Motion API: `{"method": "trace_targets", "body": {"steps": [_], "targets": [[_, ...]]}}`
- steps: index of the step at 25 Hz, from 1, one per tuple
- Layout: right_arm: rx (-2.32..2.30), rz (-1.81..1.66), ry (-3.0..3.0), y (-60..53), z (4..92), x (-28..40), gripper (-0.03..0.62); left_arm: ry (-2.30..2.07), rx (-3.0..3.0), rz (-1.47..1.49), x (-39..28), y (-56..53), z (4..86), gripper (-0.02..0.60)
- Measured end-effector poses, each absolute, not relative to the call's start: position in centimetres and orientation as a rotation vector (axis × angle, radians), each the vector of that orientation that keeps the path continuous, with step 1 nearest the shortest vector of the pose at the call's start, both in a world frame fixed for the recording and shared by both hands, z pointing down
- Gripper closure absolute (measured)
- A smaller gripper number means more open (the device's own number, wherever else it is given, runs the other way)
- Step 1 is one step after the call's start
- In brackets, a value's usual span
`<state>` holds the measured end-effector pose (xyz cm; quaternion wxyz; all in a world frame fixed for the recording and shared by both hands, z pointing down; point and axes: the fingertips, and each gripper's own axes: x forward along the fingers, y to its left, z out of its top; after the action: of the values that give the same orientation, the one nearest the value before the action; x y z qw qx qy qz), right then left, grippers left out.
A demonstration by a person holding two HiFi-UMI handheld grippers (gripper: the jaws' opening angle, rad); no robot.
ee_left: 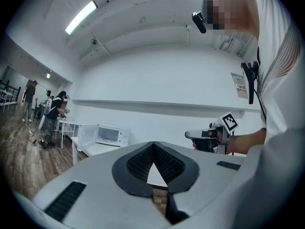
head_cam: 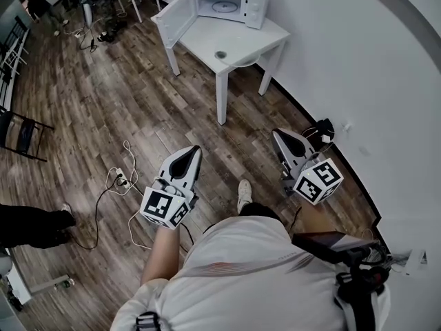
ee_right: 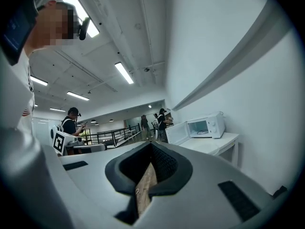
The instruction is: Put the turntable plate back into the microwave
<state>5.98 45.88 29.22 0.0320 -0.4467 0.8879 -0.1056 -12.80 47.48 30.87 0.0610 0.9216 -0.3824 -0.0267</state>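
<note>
Glass turntable plate (head_cam: 222,56) seems to lie near the white desk (head_cam: 207,36) front edge, before the open microwave (head_cam: 251,5). Left tool (head_cam: 194,150) and right tool (head_cam: 277,134) are closed and empty, with the plate far ahead between them.

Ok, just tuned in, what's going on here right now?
A person holds the left tool and the right tool level over the wood floor, both shut and empty, standing well short of the white table. The microwave on it has its door swung open, and a round plate seems to sit inside already. A small round object lies near the table's front edge.
</note>
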Motion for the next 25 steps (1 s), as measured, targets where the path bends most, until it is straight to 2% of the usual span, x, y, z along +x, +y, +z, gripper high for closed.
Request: {"method": "trace_targets", "body": {"steps": [15,25], "targets": [[-1.316,-0.320,2.767,29.6,29.1,14.8,0.589,-1.245,2.758,-0.094,-4.1,31.6,29.8,0.571],[-1.276,-0.365,2.773,24.4,29.7,18.0,0.589,-1.267,2.734,-0.072,-0.7,26.3,29.8,0.571]]}}
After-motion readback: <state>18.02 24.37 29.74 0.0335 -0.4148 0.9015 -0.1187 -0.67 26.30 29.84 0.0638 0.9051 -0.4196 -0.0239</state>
